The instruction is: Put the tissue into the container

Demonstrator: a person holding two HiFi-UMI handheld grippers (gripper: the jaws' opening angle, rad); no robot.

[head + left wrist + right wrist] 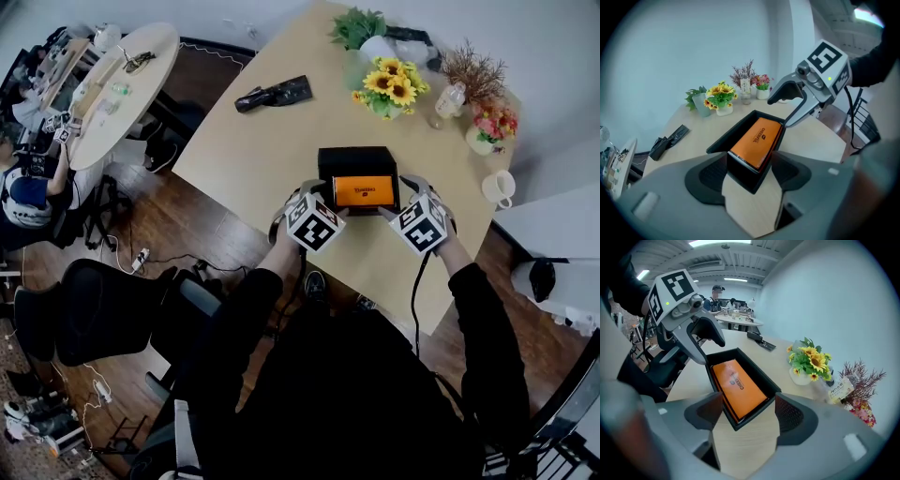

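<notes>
Squarely inside the black container lies the orange tissue pack; its print blurs in the head view, but the left gripper view reads "CHEERFUL". The left gripper at the container's 8 o'clock and the right gripper at 4 o'clock each straddle a near corner with jaws apart, clamping nothing.

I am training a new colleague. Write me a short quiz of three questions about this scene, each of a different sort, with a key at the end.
1. True or false: the orange tissue pack lies inside the black container.
2. Which stands on the same table as the container? A) a laptop B) sunflowers C) a football
3. Where are the left hand-held gripper and the right hand-held gripper?
Key: 1 true; 2 B; 3 one at each end of the container, jaws apart.
</notes>
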